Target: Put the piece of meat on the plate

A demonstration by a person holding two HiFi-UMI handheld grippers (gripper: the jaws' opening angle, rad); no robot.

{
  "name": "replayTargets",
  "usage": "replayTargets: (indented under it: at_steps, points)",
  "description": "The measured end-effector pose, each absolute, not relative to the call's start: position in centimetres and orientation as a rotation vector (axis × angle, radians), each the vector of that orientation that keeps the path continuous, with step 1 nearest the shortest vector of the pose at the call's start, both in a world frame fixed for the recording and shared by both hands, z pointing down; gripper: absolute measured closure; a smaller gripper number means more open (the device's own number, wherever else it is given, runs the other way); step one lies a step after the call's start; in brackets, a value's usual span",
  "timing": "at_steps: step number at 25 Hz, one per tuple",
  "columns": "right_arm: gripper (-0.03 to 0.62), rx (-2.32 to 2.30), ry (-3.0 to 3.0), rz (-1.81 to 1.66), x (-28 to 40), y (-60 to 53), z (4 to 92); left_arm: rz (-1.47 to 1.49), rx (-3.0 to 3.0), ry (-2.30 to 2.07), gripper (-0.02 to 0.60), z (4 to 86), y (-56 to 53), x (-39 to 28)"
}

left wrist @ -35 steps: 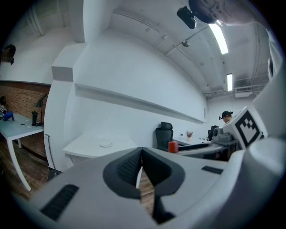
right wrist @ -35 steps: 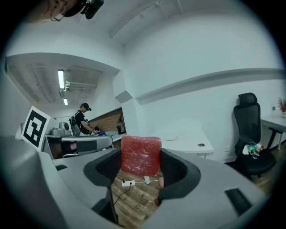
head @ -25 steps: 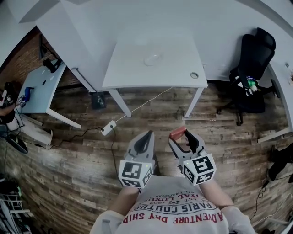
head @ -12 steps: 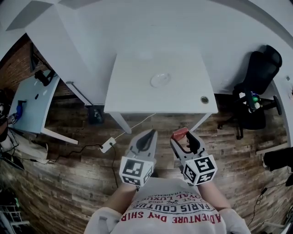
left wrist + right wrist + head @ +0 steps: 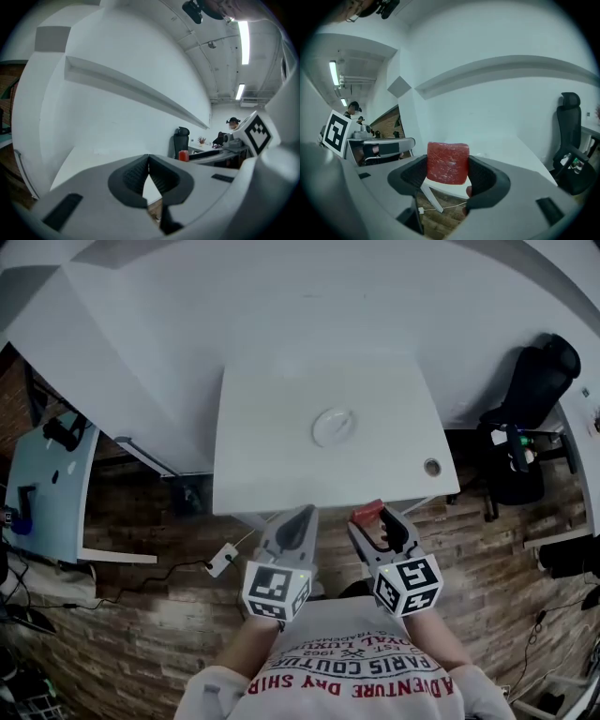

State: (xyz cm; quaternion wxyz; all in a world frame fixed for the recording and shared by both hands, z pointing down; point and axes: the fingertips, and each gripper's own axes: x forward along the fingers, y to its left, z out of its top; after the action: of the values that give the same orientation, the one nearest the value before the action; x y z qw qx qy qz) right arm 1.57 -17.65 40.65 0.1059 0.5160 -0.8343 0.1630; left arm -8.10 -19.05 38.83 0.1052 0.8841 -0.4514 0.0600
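A red, marbled piece of meat (image 5: pixel 448 162) is clamped between the jaws of my right gripper (image 5: pixel 449 174). In the head view the meat (image 5: pixel 367 513) pokes out of the right gripper (image 5: pixel 371 522) just short of the white table's near edge. A white plate (image 5: pixel 334 426) sits at the middle of the white table (image 5: pixel 272 465), ahead of both grippers. My left gripper (image 5: pixel 298 519) is held beside the right one with its jaws closed together and nothing between them, as the left gripper view (image 5: pixel 148 174) also shows.
A round cable hole (image 5: pixel 431 467) is at the table's near right corner. A black office chair (image 5: pixel 534 390) stands to the right, a second desk (image 5: pixel 47 484) to the left. A power strip and cable (image 5: pixel 223 559) lie on the wooden floor under the table's front edge.
The table and plate have drawn nearer and lower in the head view as I moved toward them. Both grippers keep their pose, the right one still holding the meat.
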Motion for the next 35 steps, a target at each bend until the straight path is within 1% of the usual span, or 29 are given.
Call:
replayTargets:
  at_steps: [9, 23, 30, 35]
  points:
    - [0.318, 1.512, -2.418, 0.492, 1.9, -24.4, 42.1, 0.199, 2.57, -1.284, 0.575, 41.0, -25.3, -7.4]
    - [0.316, 1.328, -2.443, 0.536, 3.6, -39.4, 43.6, 0.3, 2.501, -1.436, 0.575, 41.6, -39.0, -6.1]
    - [0.318, 1.222, -2.392, 0.615, 4.2, -44.5, 46.5, 0.336, 2.405, -1.456, 0.575, 44.0, -43.5, -5.5]
    - [0.318, 1.148, -2.317, 0.638, 3.6, -47.1, 50.3, 0.372, 2.329, -1.456, 0.575, 46.8, -45.4, -5.7]
